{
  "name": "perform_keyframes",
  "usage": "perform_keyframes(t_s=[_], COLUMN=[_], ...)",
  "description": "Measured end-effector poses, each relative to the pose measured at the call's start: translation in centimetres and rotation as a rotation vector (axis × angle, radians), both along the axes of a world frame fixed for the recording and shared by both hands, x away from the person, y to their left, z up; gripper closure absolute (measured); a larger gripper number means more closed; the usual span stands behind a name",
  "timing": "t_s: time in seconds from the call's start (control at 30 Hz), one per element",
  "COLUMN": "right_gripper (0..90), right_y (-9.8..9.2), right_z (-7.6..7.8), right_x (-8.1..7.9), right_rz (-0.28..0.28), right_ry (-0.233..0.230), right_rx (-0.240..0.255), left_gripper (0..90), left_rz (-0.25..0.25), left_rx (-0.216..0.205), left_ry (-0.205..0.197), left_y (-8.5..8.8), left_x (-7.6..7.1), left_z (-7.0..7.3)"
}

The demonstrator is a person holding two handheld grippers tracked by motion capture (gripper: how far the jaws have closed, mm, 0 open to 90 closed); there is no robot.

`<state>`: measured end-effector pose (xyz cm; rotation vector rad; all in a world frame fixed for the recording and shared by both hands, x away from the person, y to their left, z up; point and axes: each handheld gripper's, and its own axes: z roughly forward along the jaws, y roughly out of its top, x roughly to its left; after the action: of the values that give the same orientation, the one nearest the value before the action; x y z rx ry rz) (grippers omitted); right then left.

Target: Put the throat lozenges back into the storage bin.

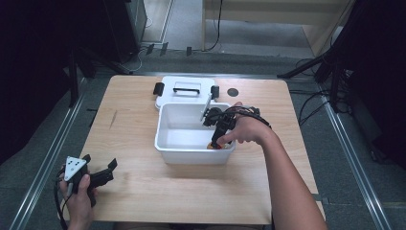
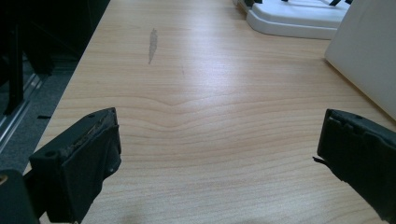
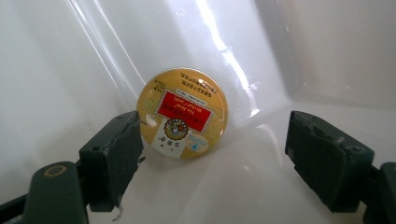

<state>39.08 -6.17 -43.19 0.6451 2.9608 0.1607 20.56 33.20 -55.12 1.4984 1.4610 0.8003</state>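
Note:
A round yellow tin (image 3: pixel 182 113) with a red label lies on the floor of the white plastic bin (image 1: pixel 165 143), in its near right corner; an orange edge of the tin (image 1: pixel 214 146) peeks over the rim in the high view. My right gripper (image 1: pixel 216 142) reaches down into the bin. In the right gripper view that gripper (image 3: pixel 212 161) is open, jaws wide apart, the tin just beyond and nearer the left jaw. My left gripper (image 1: pixel 111 168) rests open at the table's near left corner, with bare wood between its jaws (image 2: pixel 217 158).
The bin's white lid (image 1: pixel 186 91) with black latches lies flat behind the bin, also seen as the lid (image 2: pixel 299 21) at the top of the left gripper view. A small dark disc (image 1: pixel 232 92) sits right of the lid. The bin's wall (image 2: pixel 369 56) stands to the right of the left gripper.

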Motion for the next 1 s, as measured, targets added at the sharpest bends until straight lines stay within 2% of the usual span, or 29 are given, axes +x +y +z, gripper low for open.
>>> perform_keyframes(t_s=[0.3,0.63,1.0], right_gripper=[21.7,21.9,21.7], right_y=[-0.5,-0.9,-2.6], right_z=[1.5,4.5,6.7], right_x=[-0.3,-1.5,-2.8], right_rz=[-0.025,-0.029,-0.056], right_ry=[-0.025,-0.065,-0.09], right_rx=[0.039,0.1,0.115], left_gripper=[0.0,0.0,0.0], left_rz=[0.001,0.004,0.006], left_rx=[-0.003,-0.004,-0.005], left_ry=[-0.001,-0.002,-0.002], left_y=[0.0,0.0,0.1], left_x=[0.0,0.0,0.0], left_z=[0.0,0.0,0.0])
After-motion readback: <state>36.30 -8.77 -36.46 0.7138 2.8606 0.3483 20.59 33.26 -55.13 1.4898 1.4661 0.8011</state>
